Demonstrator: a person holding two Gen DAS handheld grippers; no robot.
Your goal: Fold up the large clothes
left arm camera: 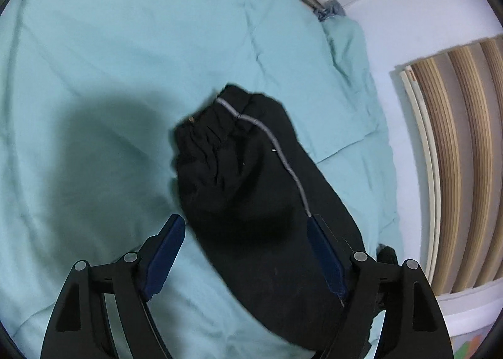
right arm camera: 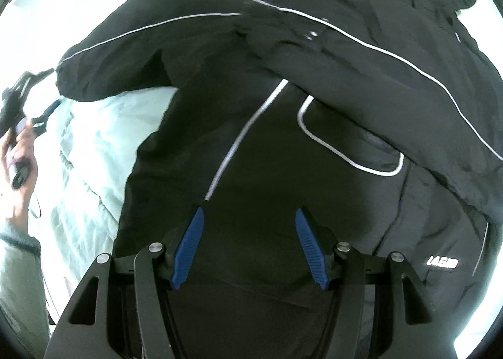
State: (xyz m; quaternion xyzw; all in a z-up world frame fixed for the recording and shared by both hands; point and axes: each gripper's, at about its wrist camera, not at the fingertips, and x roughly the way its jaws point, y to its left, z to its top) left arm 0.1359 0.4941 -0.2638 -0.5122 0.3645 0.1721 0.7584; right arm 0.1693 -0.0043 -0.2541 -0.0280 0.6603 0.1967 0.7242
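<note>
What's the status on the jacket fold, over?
Left gripper open over sleeve. Right gripper open above black jacket. Nothing held. Nothing in the way.

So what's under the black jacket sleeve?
The black jacket sleeve lies on a light teal bedsheet, which shows all around it. Whatever is directly beneath the sleeve is covered.

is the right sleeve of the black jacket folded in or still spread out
Folded in: one sleeve lies diagonally across the black jacket front, covering its piping. Whether it is the right sleeve, cannot tell.
</note>
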